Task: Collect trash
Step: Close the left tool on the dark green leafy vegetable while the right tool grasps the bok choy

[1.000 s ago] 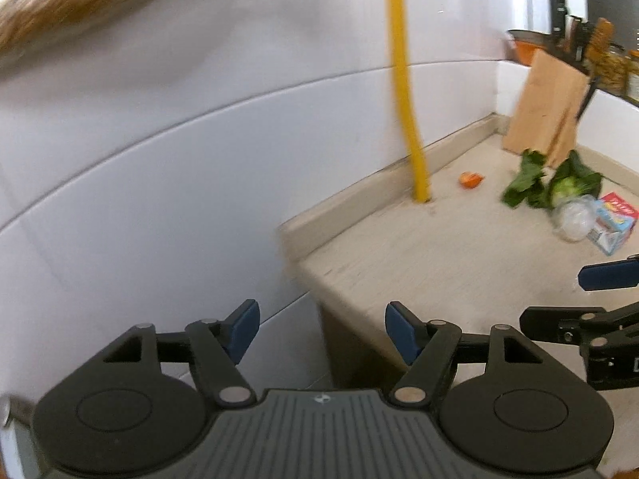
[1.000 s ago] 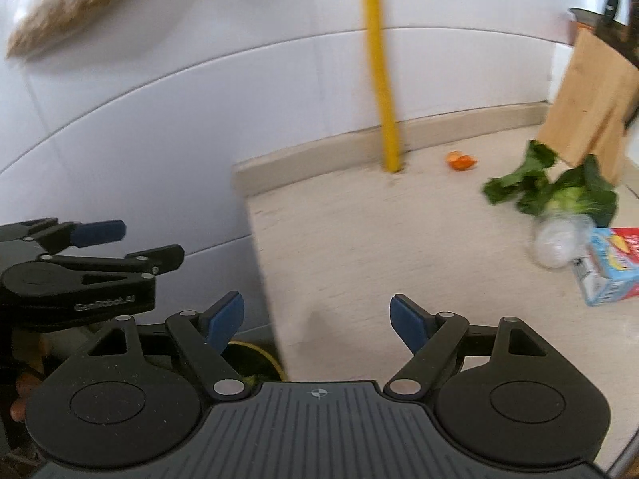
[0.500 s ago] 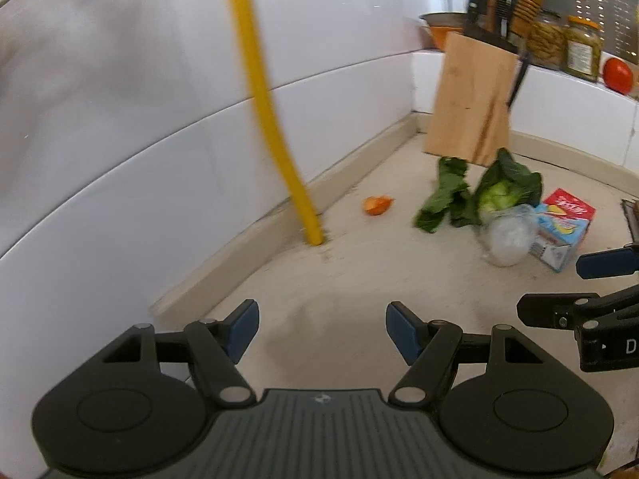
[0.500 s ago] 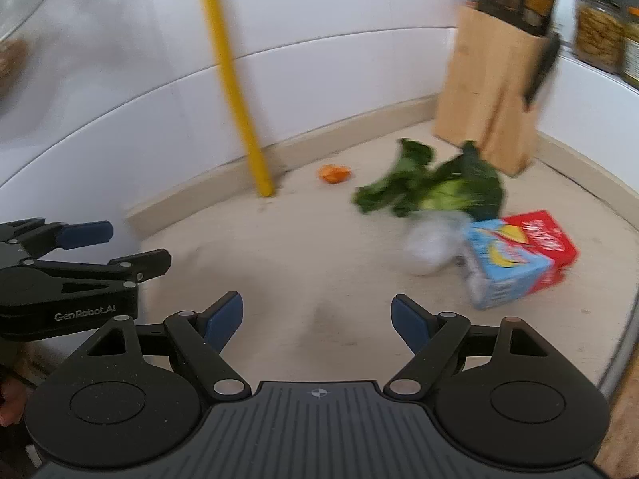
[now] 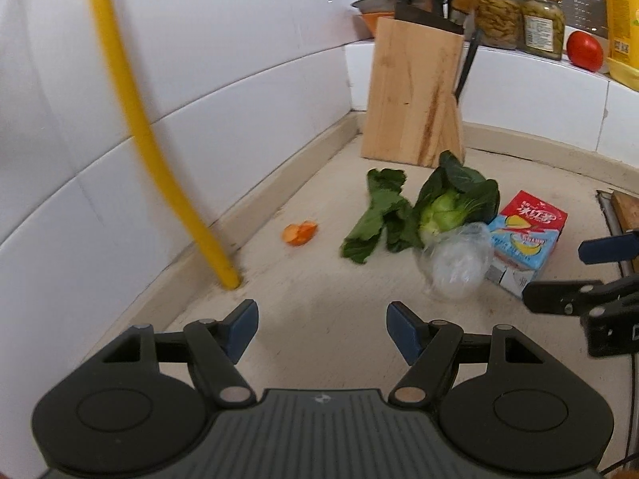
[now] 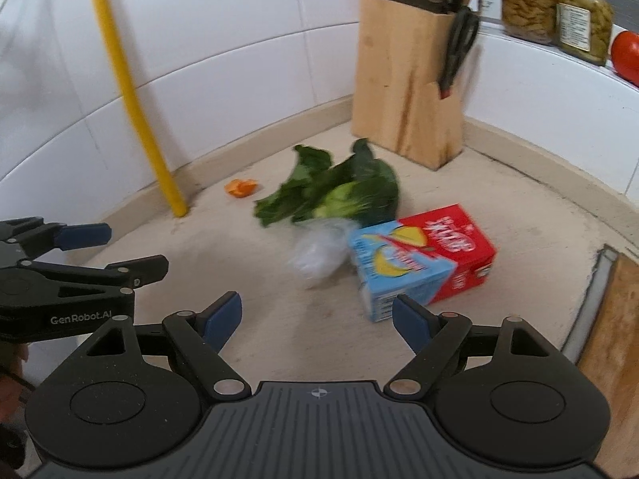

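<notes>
On the beige counter lie an orange peel scrap (image 5: 299, 233) (image 6: 240, 187), green leafy vegetable pieces (image 5: 423, 211) (image 6: 339, 191), a crumpled clear plastic bag (image 5: 455, 263) (image 6: 319, 249) and a red-and-blue drink carton (image 5: 523, 235) (image 6: 419, 259) on its side. My left gripper (image 5: 321, 327) hovers open short of the trash, nothing between its blue pads. My right gripper (image 6: 317, 319) is open too, its right pad just in front of the carton's near end. Each gripper shows at the edge of the other's view.
A wooden knife block (image 5: 413, 92) (image 6: 411, 92) stands in the corner behind the greens. A yellow pipe (image 5: 159, 167) (image 6: 135, 107) rises from the counter along the tiled wall. Jars (image 5: 519, 20) and a tomato (image 5: 584, 51) sit on the ledge. A wooden board (image 6: 611, 339) lies at the right.
Both grippers have swung from the counter's left end toward the corner. The trash and knife block now sit nearer and more central, and the counter's edge has left view. Both stay open.
</notes>
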`<state>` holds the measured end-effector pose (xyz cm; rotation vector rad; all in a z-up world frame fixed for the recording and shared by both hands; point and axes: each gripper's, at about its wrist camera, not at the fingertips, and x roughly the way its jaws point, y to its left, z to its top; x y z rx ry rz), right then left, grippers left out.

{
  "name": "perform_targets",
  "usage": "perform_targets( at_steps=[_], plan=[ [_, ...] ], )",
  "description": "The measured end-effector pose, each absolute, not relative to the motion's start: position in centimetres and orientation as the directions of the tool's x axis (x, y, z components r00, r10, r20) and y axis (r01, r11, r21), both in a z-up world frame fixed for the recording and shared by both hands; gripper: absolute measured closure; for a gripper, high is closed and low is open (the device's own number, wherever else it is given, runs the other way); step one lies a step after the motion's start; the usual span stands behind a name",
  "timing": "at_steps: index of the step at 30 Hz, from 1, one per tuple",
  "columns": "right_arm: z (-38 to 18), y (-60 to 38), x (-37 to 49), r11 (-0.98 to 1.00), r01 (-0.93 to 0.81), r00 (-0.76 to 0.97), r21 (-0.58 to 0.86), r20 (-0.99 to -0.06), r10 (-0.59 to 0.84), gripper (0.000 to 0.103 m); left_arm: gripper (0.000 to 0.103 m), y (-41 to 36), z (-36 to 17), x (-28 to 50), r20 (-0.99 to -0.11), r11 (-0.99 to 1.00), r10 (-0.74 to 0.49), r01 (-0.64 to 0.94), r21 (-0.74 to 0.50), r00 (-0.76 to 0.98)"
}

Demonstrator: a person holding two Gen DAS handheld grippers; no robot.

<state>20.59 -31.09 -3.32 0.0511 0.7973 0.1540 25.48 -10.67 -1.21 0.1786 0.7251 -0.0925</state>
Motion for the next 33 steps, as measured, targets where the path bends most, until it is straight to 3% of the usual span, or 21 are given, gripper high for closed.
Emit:
perform_targets(
  at_steps=[9,14,23,24,26,28,29,31,33],
  plan=[
    [-3.8,-35.0,23.6,0.995,-0.054,0.694,0.078,-0.714,0.094,0.015,0.038,-10.8,-2.4,30.5,-0.677,0.976,-0.109,0.208,0.067,0.728],
    [-3.9,-36.1,25.6,0.997,-0.049,0.699,0.061,-0.711,0.078,0.015,0.038,-11.8,-2.7,34.2,-0.650,0.946,-0.182,0.311,0.088,0.737],
    [-4.0,-35.3,31.4,0.992,-0.119,0.710,0.038,-0.695,0.112,0.008,0.039,-14.4,-5.5,39.2,-0.695,0.897,-0.215,0.420,0.138,0.686],
    [-4.2,-35.1,32.3,0.991,-0.128,0.709,0.030,-0.696,0.112,0.008,0.040,-14.5,-5.8,39.7,-0.702,0.893,-0.225,0.430,0.128,0.676],
    [-5.0,-34.7,34.2,0.991,-0.131,0.696,-0.004,-0.712,0.089,0.008,0.064,-14.5,-6.4,40.9,-0.730,0.891,-0.255,0.447,0.078,0.635],
    [-5.8,-34.7,35.7,0.989,-0.144,0.682,0.021,-0.722,0.115,0.008,0.070,-14.3,-6.7,41.6,-0.745,0.899,-0.273,0.438,0.029,0.609],
    [-6.0,-35.1,36.3,0.988,-0.141,0.670,0.071,-0.727,0.148,0.010,0.077,-14.1,-6.8,41.8,-0.747,0.899,-0.287,0.438,0.006,0.599],
    [-6.2,-36.0,37.4,0.971,-0.124,0.625,0.203,-0.745,0.235,0.029,0.092,-13.8,-6.7,41.8,-0.750,0.899,-0.317,0.437,-0.041,0.581],
    [-5.9,-36.5,37.8,0.946,-0.114,0.595,0.304,-0.742,0.310,0.062,0.097,-13.5,-6.2,41.6,-0.748,0.898,-0.340,0.434,-0.078,0.570]
  ],
)
